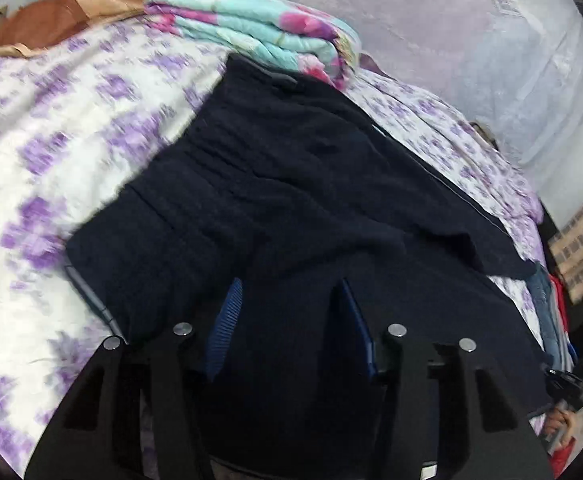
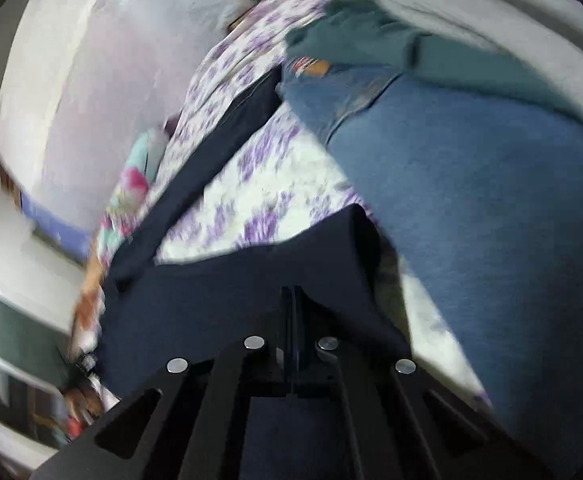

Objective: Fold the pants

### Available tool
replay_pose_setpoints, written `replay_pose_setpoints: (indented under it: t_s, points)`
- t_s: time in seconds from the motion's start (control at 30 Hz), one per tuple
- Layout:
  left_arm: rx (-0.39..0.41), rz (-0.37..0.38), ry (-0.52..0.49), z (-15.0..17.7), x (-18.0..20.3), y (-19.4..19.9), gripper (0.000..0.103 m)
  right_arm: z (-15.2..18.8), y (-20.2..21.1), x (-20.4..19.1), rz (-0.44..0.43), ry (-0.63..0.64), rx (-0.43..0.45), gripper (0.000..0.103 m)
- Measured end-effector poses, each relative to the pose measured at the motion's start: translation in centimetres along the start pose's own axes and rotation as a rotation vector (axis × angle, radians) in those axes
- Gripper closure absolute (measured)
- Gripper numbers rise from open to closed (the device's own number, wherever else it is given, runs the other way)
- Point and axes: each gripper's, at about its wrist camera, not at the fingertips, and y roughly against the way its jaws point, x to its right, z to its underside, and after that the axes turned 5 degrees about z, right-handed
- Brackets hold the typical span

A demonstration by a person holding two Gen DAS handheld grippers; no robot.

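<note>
While my right gripper [image 2: 294,300] pinches the dark pants [image 1: 291,184], they run lengthwise toward the far quilt [image 1: 251,28]. My left gripper [image 1: 287,304] stands half-wide over the near cloth (nothing clamped).

Left claw [image 1: 291,312] angled downward, fingers parted, right claw [image 2: 293,312] pressed closed

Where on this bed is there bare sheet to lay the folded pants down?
Free: the purple-flowered bedsheet left of the dark navy pants, below the brown cloth. Crowded: the folded turquoise-and-pink quilt beyond them, and stacked clothes at right.
</note>
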Motion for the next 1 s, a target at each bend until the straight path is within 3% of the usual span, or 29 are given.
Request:
replay_pose_setpoints:
  t_s: [0.07, 0.1, 0.17, 0.2, 0.3, 0.37, 0.43, 0.47, 0.53, 0.57, 0.63, 0.73, 0.83, 0.93, 1.0]
  points:
    - [0.057, 0.002, -0.042, -0.9, 1.2, 1.5, 0.044, -0.6, 1.3, -3.1, 0.029, 0.111, 0.075, 0.096]
    - [0.085, -0.005, -0.079, -1.5, 2.1, 2.1, 0.033, -0.7, 1.6, -5.0, 0.036, 0.183, 0.095, 0.094]
    - [0.108, -0.065, -0.151, -2.3, 3.7, 2.0, 0.020, -0.5, 1.2, -8.2, 0.020, 0.278, 0.105, 0.040]
    - [0.092, -0.081, -0.164, -2.3, 3.7, 1.3, 0.019, 0.0, 0.7, -9.0, 0.018, 0.305, 0.105, 0.035]
    - [-0.052, -0.172, -0.165, -1.7, 2.1, -3.7, 0.020, 1.4, -2.4, -9.6, 0.083, 0.371, 0.042, 0.036]
    - [-0.036, -0.207, -0.210, -1.6, 2.7, -3.7, 0.020, 2.1, -5.6, -9.1, 0.150, 0.376, -0.038, 0.036]
    - [0.026, -0.182, -0.240, -2.6, 4.3, -2.1, 0.020, 2.0, -5.6, -10.9, 0.231, 0.454, -0.023, 0.036]
    - [0.071, -0.159, -0.248, -3.2, 5.1, -1.0, 0.019, 1.5, -5.3, -12.1, 0.230, 0.469, -0.024, 0.036]
    - [0.199, -0.133, -0.261, -5.6, 7.4, 1.5, 0.012, 0.3, -3.6, -15.3, 0.152, 0.490, 0.029, 0.030]
    - [0.242, -0.131, -0.264, -6.4, 8.4, 1.9, 0.005, -0.7, -2.7, -17.4, 0.133, 0.507, 0.084, 0.020]
    - [0.336, -0.155, -0.291, -8.5, 11.1, 2.6, 0.005, -2.0, -1.1, -20.6, 0.105, 0.522, 0.215, 0.005]
    - [0.413, -0.198, -0.335, -9.9, 14.7, 1.8, 0.005, -3.7, 0.1, -25.8, 0.031, 0.502, 0.431, 0.004]
    - [0.422, -0.218, -0.402, -9.0, 17.6, -0.7, 0.005, -4.5, -1.1, -28.4, -0.001, 0.483, 0.476, 0.004]
    - [0.380, -0.215, -0.437, -6.9, 18.6, -3.8, 0.005, -4.0, -5.8, -29.5, 0.052, 0.530, 0.413, 0.004]
    - [0.364, -0.212, -0.428, -5.5, 17.6, -6.3, 0.005, -2.7, -8.1, -28.7, 0.081, 0.556, 0.427, 0.004]
